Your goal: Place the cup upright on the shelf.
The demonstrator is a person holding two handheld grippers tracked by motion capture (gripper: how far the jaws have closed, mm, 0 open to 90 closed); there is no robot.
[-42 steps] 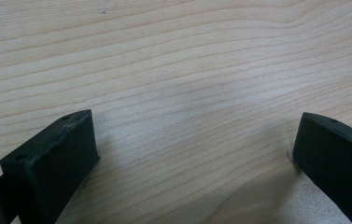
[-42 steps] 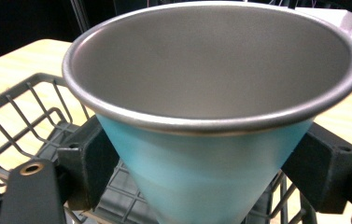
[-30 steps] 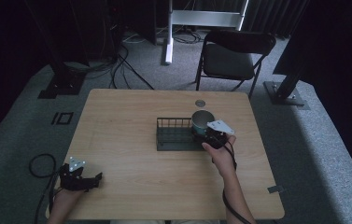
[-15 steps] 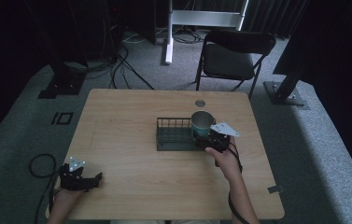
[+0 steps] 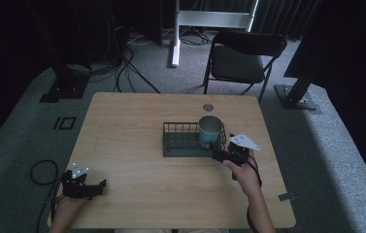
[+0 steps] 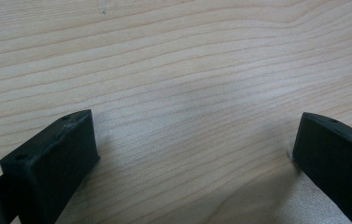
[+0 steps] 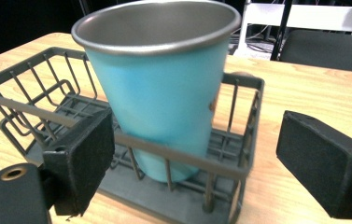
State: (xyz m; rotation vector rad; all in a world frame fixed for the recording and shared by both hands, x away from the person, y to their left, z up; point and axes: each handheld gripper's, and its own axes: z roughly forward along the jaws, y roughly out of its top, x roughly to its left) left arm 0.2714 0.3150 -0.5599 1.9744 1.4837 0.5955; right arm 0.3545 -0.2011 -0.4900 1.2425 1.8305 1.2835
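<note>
A teal metal cup (image 7: 159, 93) with a bare steel rim stands upright in the right end of a dark wire basket (image 7: 38, 100). In the high view the cup (image 5: 210, 130) and basket (image 5: 183, 144) sit right of the table's middle. My right gripper (image 7: 192, 168) is open just outside the basket's near wall, its jaws apart on either side of the cup's line and touching nothing. From above, the right gripper (image 5: 221, 154) is at the basket's near right corner. My left gripper (image 6: 194, 154) is open over bare wood, low at the table's near left corner (image 5: 99, 187).
The wooden table (image 5: 132, 126) has a small round grommet (image 5: 208, 107) behind the basket. A black folding chair (image 5: 241, 60) stands beyond the far edge. Cables (image 5: 40, 170) lie on the grey floor at the left.
My right gripper has drawn back from the cup toward the near edge of the table. The cup stays in the basket. The left gripper has not moved.
</note>
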